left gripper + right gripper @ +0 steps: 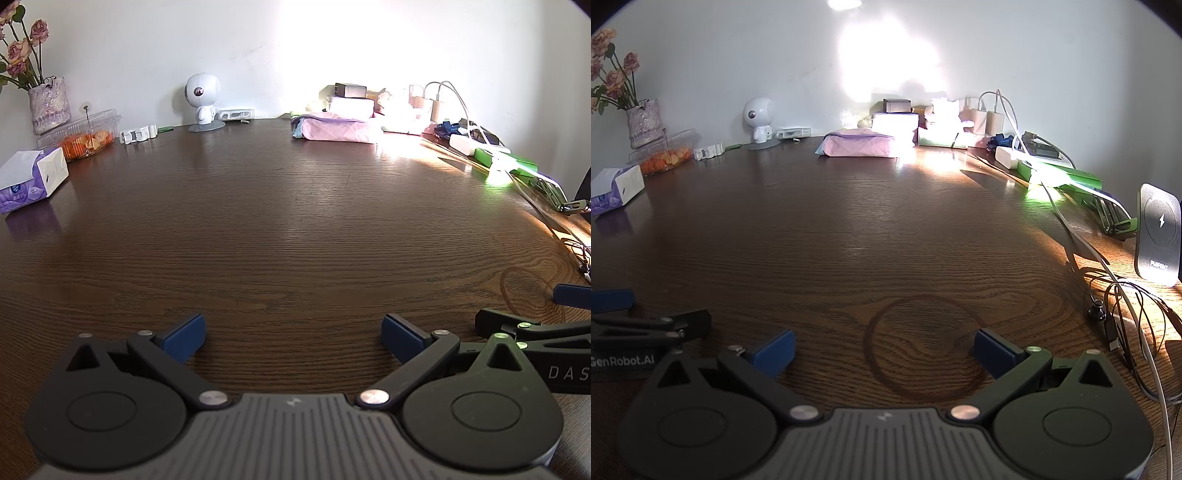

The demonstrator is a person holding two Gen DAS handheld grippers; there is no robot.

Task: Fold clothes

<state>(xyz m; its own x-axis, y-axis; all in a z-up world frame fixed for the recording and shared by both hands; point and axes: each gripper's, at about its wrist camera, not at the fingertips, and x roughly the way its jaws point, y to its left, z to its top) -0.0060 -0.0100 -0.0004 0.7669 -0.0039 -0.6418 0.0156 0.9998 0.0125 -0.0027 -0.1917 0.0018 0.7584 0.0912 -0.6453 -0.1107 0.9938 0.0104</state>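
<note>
Taking the folded pink clothes at the back of the dark wooden bench as the landmark, the far left holds a vase of dried roses. Right of the vase sit a tissue box and a clear box of orange pieces, all well left of the pile. A small white robot figure stands nearer, still left of the clothes. The pile lies by the wall with white boxes just behind it. To its right run chargers with white cables, green items and a dark charging stand along the bench edge.

Well in front of the pile, the left gripper hovers low over bare wood, its blue pads spread wide and holding nothing. Beside it, the right gripper is likewise spread wide and empty, above a ring mark in the grain.
</note>
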